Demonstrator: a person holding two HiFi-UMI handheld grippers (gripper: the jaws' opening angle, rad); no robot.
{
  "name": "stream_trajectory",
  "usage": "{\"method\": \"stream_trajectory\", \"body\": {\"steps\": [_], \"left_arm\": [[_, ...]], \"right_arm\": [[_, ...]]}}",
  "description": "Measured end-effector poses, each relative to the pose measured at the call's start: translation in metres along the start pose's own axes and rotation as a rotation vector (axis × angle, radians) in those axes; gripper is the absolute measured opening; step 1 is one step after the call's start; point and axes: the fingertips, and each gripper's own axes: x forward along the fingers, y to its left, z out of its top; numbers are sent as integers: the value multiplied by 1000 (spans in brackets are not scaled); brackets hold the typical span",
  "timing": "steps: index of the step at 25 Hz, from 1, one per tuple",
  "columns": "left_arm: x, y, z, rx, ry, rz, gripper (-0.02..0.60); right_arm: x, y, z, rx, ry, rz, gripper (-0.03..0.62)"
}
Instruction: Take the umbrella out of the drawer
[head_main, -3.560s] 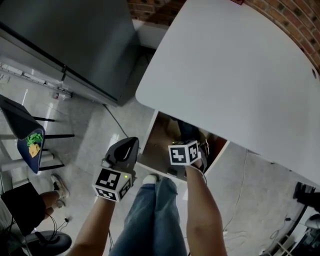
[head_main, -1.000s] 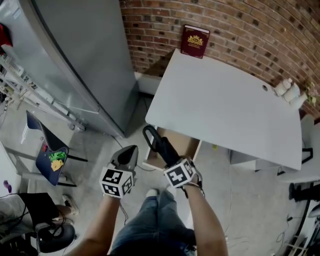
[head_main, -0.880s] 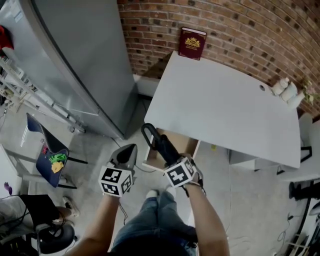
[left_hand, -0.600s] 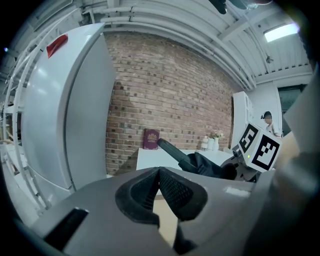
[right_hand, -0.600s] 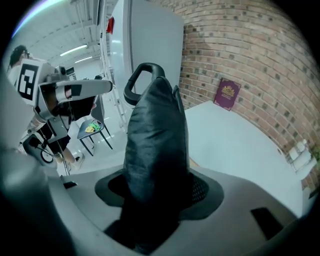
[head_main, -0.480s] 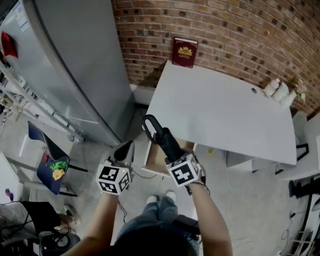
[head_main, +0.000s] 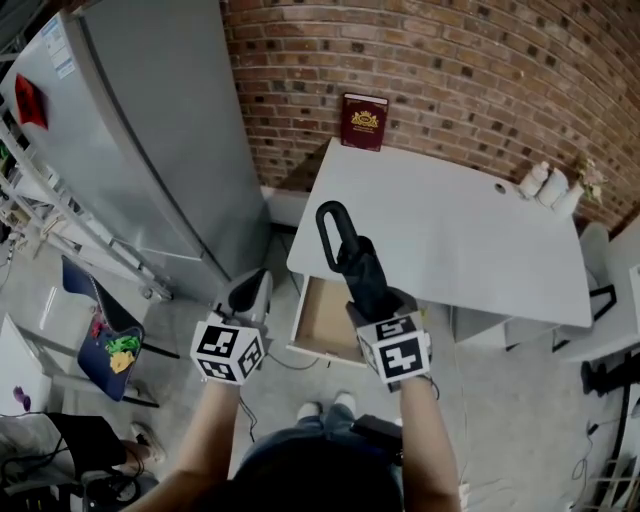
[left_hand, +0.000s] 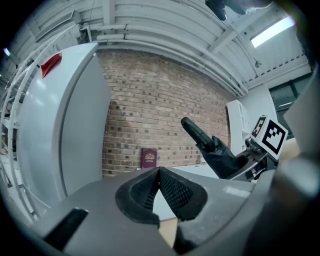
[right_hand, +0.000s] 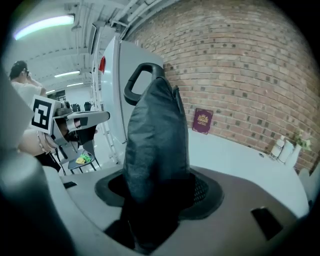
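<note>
Our right gripper (right_hand: 157, 192) pinches the folded black fabric umbrella (head_main: 357, 262) low on its canopy, loop handle pointing up. We hold the umbrella out of the open light-wood drawer (head_main: 325, 322), above it at the near edge of the white worktop (head_main: 455, 225). Our left gripper (left_hand: 160, 192) hangs beside the drawer, jaws pressed together on nothing.

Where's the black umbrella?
In the head view, the folded black umbrella is gripped in the right tool, above the open wooden drawer of the white table.
</note>
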Motion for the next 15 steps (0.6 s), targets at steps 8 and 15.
{"method": "stream_trajectory", "body": {"steps": [8, 15], "left_arm": [[7, -15, 36, 70, -71, -36, -3], [11, -32, 64, 110, -149, -66, -3]], "right_arm": [[-43, -24, 35, 74, -190, -85, 249], [-78, -33, 56, -38, -356, -167, 249]]}}
